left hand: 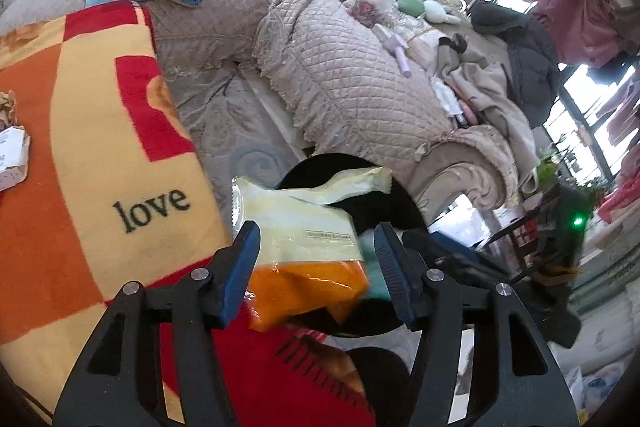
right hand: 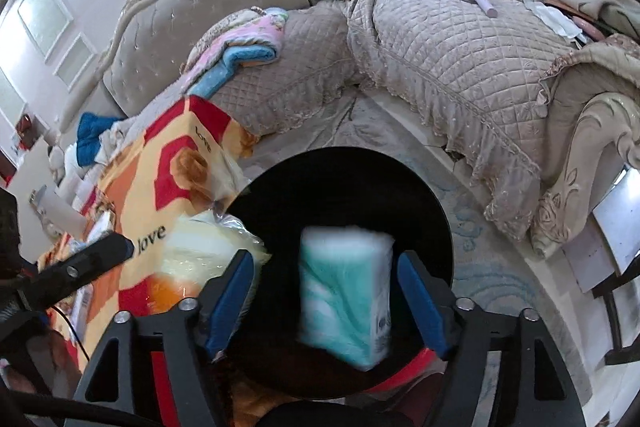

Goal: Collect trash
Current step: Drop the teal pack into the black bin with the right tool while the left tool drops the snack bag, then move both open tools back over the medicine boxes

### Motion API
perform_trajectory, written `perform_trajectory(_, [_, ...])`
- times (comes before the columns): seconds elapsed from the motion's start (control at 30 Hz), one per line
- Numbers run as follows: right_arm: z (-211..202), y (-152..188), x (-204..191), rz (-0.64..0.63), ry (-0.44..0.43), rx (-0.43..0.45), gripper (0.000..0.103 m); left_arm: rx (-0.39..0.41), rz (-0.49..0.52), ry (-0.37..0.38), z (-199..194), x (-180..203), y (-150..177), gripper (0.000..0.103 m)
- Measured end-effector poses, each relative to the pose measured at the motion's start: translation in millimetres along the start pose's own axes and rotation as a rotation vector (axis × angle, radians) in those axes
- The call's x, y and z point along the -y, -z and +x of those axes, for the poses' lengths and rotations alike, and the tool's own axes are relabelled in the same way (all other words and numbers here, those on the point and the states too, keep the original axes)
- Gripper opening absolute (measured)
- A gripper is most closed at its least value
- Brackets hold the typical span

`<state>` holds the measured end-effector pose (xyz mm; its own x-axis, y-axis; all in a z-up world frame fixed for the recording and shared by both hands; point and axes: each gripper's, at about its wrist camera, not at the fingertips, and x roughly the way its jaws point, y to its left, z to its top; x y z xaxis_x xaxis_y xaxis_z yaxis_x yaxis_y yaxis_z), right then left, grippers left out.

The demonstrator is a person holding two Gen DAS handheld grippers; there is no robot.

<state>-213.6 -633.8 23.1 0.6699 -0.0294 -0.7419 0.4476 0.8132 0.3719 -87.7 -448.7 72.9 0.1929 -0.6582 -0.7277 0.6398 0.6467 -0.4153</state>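
My left gripper [left hand: 316, 231] stands open over a round black bin [left hand: 404, 203]. A yellow and orange plastic wrapper [left hand: 296, 227] hangs between its blue pads; it leans on the left pad, and a gap shows at the right pad. My right gripper [right hand: 324, 257] is open too, above the dark mouth of the bin [right hand: 280, 195]. A blurred teal tissue pack [right hand: 344, 299] sits between its fingers with gaps on both sides. In the right wrist view the wrapper [right hand: 204, 251] shows at the left, beside a black finger of the left gripper [right hand: 100, 255].
An orange, red and yellow "love" blanket [left hand: 100, 147] lies left of the bin, with a white packet [left hand: 12, 155] and crumpled paper on it. A quilted beige sofa [right hand: 460, 59] strewn with clothes and small items curves behind. Patterned carpet [right hand: 500, 287] surrounds the bin.
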Motion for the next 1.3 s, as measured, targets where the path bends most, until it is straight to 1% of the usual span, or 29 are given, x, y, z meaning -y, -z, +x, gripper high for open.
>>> perform_trajectory(0.13, [-3,-1,-3,-0.003,0.001,0.016,0.074,-0.002,0.004,-0.026,-4,-5,4,0.058])
perform_trajectory(0.33, [-5,3,-18,-0.047,-0.007,0.024,0.074,0.017,0.030,-0.074,-18,-8,10,0.058])
perform_trajectory(0.5, [-7,12,-43,-0.122,-0.016,0.028,0.074,0.045,0.041,-0.129,-34,-15,16,0.058])
perform_trajectory(0.7, [-6,24,-74,-0.176,-0.041,0.023,0.074,0.084,0.036,-0.206,-55,-34,26,0.058])
perform_trajectory(1.0, [5,39,-125,-0.252,-0.092,-0.028,0.074,0.115,-0.034,-0.290,-94,-81,46,0.058])
perform_trajectory(1.1, [11,44,-144,-0.274,-0.116,-0.056,0.074,0.124,-0.064,-0.323,-110,-103,53,0.058])
perform_trajectory(1.3, [28,62,-188,-0.342,-0.166,-0.112,0.074,0.148,-0.161,-0.394,-148,-156,68,0.058])
